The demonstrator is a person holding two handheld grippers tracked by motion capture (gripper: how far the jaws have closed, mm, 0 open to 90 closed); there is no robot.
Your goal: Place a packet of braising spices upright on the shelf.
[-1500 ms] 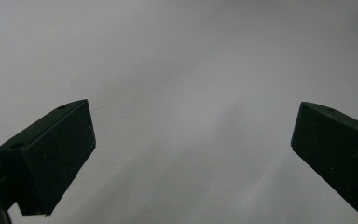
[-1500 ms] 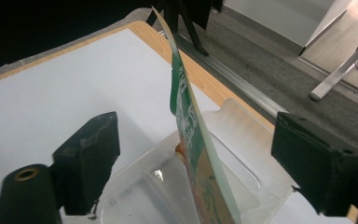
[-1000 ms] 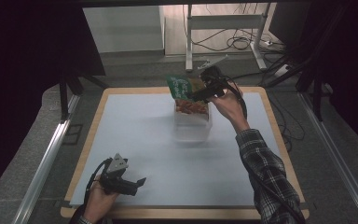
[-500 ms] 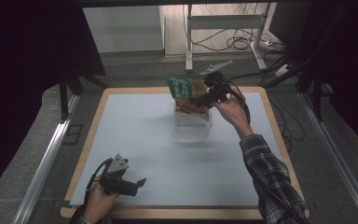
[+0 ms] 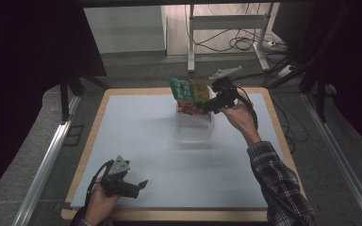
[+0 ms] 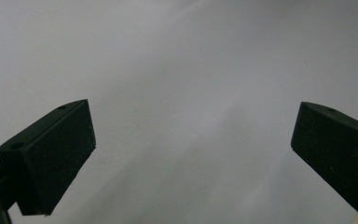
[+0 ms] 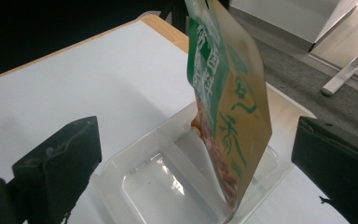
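Observation:
A green and tan snack bag stands tilted in a clear plastic container at the far middle of the white table. My right gripper reaches in from the right, its jaws on either side of the bag. In the right gripper view the bag leans inside the container between the wide jaws of the right gripper, and neither pad touches it. Those jaws have just been opening. My left gripper rests open at the near left edge, with only bare white surface between the jaws of the left gripper.
The white table top has a wooden border. A dark frame and metal rail run along the left side. Cables and a desk leg lie on the floor beyond the far edge.
My right hand has sunk a little toward the container, and its gripper no longer clamps the bag. The bag stays leaning in the container. The left hand has not moved.

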